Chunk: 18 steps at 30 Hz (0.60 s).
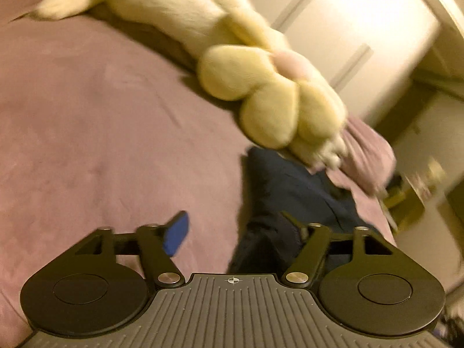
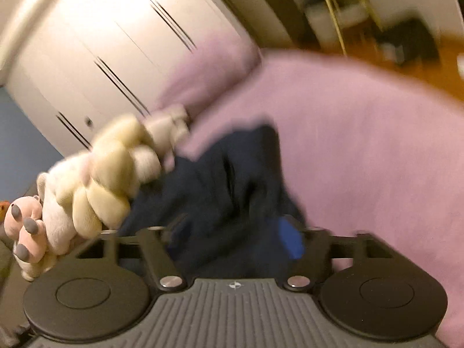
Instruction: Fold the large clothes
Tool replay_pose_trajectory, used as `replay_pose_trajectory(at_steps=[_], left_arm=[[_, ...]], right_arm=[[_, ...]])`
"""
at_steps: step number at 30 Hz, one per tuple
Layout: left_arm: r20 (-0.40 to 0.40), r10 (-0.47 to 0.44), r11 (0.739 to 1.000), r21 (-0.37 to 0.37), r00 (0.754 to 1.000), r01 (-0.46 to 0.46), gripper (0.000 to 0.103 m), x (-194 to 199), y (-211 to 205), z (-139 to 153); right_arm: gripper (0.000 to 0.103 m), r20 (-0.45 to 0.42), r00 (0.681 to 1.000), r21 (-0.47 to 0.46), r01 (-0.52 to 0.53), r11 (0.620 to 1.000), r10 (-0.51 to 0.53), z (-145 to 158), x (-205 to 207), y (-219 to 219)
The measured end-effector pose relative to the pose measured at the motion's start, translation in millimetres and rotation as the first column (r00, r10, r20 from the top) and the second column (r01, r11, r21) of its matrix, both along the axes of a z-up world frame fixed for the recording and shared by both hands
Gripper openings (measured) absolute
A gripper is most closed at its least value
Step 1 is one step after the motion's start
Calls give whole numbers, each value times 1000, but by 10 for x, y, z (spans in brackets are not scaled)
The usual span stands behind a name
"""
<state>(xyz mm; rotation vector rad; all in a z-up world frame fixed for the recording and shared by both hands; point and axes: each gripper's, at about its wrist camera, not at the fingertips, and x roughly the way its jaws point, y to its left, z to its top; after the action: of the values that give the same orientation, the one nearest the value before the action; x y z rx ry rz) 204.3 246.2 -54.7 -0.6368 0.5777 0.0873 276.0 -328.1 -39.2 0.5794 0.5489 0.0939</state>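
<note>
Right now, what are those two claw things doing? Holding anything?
Left gripper: open, holding nothing; dark blue garment lies under it.
Right gripper: open, nothing gripped, over the same garment.

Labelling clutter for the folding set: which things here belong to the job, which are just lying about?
Job:
dark navy garment
left gripper
right gripper

Lying about:
cream plush toy
pink plush paw
mauve bed cover
white wardrobe

Warm, yellowish indoor light fills both of my wrist views. Glare washes out the white wardrobe doors (image 1: pixel 374 23), brightest at top right in my left view. Motion blur smears the plush toy (image 2: pixel 110 171) and the dark garment (image 2: pixel 232 179); the pink bedspread (image 1: pixel 87 110) shows soft shadows beneath the toy. Fisheye distortion bends straight lines and darkens the corners.
</note>
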Motion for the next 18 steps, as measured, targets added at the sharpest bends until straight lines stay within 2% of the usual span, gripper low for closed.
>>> replay_pose_trajectory(at_steps=[2, 5, 7, 9, 12, 13, 14, 15, 16, 17, 18], left_arm=[[-38, -66, 998, 18, 997, 67, 78, 56, -90, -70], [-89, -155, 988, 2, 984, 155, 80, 177, -233, -210], [-105, -206, 978, -4, 973, 207, 80, 234, -338, -282], [-129, -231, 971, 36, 964, 237, 80, 301, -437, -316], [-163, -239, 966, 62, 957, 251, 70, 350, -530, -360], [-167, -239, 966, 59, 957, 251, 56, 333, -526, -364], [-169, -238, 966, 59, 956, 251, 49, 331, -542, -363], [-167, -236, 966, 69, 957, 250, 44, 320, -561, -348], [-161, -241, 964, 78, 957, 256, 33, 316, -579, -333], [-157, -245, 962, 86, 957, 260, 27, 306, -600, -316], [-153, -244, 961, 95, 958, 260, 24, 318, -624, -295]], right_arm=[[72, -16, 999, -82, -39, 996, 38, 6, -41, 8], [72, -130, 988, -209, -110, 972, 84, -166, 8, 120], [72, -174, 979, -256, -151, 955, 108, -253, 51, 221], [72, -188, 974, -297, -178, 938, 126, -294, 122, 320], [71, -213, 967, -320, -204, 925, 140, -348, 280, 370], [70, -227, 964, -322, -206, 924, 136, -371, 338, 377], [56, -237, 963, -326, -205, 923, 130, -382, 367, 380], [38, -238, 962, -333, -211, 919, 134, -371, 366, 378], [30, -234, 964, -357, -209, 910, 130, -350, 357, 413], [23, -218, 968, -390, -207, 897, 129, -326, 328, 444], [13, -196, 972, -430, -204, 880, 129, -304, 292, 492]])
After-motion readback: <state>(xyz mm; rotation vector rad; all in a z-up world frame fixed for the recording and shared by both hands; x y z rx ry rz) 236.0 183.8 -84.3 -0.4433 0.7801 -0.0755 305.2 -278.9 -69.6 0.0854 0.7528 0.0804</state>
